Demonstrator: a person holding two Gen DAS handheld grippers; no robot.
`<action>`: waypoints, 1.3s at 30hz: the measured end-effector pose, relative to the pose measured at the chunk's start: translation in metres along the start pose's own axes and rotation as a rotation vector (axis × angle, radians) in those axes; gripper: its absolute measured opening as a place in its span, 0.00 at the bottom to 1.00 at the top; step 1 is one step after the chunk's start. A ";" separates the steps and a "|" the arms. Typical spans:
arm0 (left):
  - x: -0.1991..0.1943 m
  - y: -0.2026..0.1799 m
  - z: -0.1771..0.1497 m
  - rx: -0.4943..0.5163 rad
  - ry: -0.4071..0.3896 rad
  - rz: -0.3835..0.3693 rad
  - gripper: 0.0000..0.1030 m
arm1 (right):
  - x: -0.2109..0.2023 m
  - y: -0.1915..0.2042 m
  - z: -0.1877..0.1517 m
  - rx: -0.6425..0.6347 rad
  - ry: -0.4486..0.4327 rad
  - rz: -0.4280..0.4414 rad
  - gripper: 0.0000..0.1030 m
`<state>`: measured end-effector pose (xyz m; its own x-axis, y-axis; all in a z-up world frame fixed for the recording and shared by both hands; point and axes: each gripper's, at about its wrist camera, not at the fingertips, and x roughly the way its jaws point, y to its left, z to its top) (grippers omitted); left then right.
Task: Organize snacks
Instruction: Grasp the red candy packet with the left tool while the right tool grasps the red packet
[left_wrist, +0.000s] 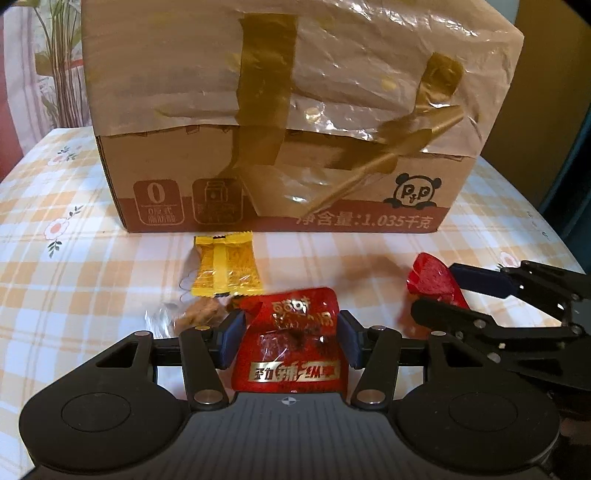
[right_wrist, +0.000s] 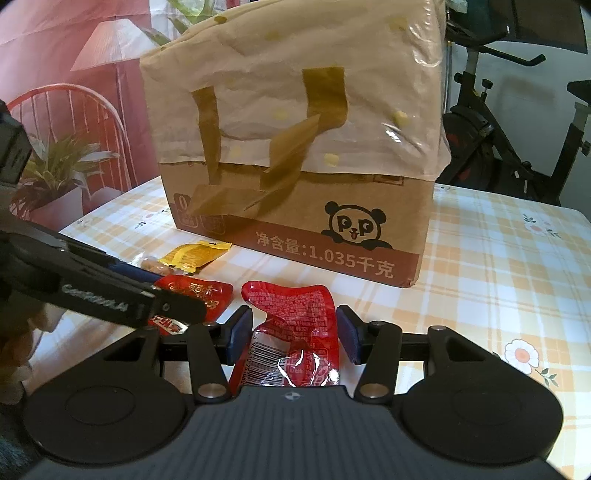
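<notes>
My left gripper (left_wrist: 291, 338) has its blue pads against both sides of a red snack packet with gold lettering (left_wrist: 291, 347), whose top edge curls up. From the right wrist view, that left gripper (right_wrist: 162, 291) reaches in from the left, and its packet (right_wrist: 207, 295) lies low over the table. My right gripper (right_wrist: 295, 334) is shut on a second red packet (right_wrist: 295, 314), barcode side up. In the left wrist view, the right gripper (left_wrist: 436, 291) comes in from the right with its packet (left_wrist: 432, 280). A yellow packet (left_wrist: 227, 266) and a clear-wrapped brown snack (left_wrist: 195, 314) lie just beyond.
A tall cardboard box (left_wrist: 295, 129) wrapped in paper and brown tape stands right behind the snacks. The table has a checked floral cloth (left_wrist: 92, 258). An exercise bike (right_wrist: 498, 129) stands beyond the table's far right, and a potted plant (right_wrist: 59, 162) beyond its left.
</notes>
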<state>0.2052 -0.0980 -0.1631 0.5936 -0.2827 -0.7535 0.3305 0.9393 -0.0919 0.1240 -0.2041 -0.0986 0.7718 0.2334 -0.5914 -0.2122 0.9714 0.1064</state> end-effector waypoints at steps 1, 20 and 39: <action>0.001 -0.001 0.000 0.006 -0.003 0.003 0.55 | 0.000 0.000 0.000 0.003 0.001 -0.001 0.51; -0.025 -0.003 -0.020 0.039 -0.081 -0.035 0.24 | 0.003 0.004 0.000 -0.025 0.015 0.003 0.51; -0.056 0.001 -0.017 0.005 -0.178 -0.070 0.15 | 0.002 0.005 -0.001 -0.034 0.012 0.000 0.51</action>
<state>0.1601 -0.0782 -0.1320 0.6894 -0.3780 -0.6180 0.3791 0.9152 -0.1369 0.1244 -0.1991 -0.1001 0.7645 0.2330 -0.6010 -0.2332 0.9692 0.0792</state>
